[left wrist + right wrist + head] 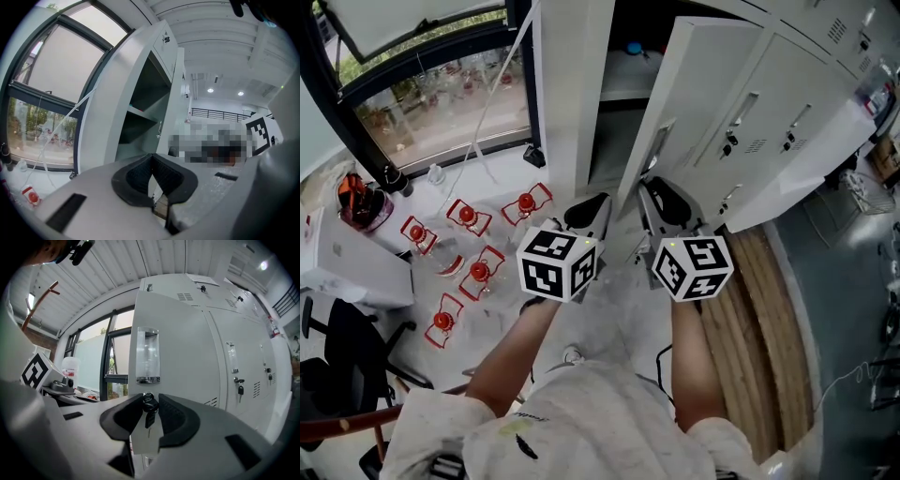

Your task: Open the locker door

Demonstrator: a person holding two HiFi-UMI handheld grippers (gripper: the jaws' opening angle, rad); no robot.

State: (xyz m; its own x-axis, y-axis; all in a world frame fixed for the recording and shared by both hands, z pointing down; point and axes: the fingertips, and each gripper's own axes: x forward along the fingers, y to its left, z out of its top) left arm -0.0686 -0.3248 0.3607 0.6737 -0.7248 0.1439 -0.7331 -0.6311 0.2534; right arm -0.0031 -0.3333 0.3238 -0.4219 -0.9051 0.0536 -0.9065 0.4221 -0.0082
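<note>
The locker door [178, 357] already stands ajar, its outer face straight ahead of the right tongs [150, 402] and upright, with its long axis running top to bottom. Its key [149, 405] sits in the lock just under the recessed handle [147, 355], right at the tips of the right tongs. They are clenched on the key's head, whose sides seem to fill the gap between the pads, though how firmly they pinch is hard to judge. The lock lies near the door's left, free edge, so the hinge line, which no view shows, is probably off to the right of these tongs. Swinging the door wider would then mean drawing the key back towards the person and round to that side. The left tongs [151, 158] are clenched tip to tip on nothing. They face the dark locker opening [140, 108] and its shelf [140, 112], with the door's edge just to their right, so the right hand is the one placed to pull. The door's lower part is hidden behind the tongs' own bodies, and the fob hanging from the key is only partly visible.
</note>
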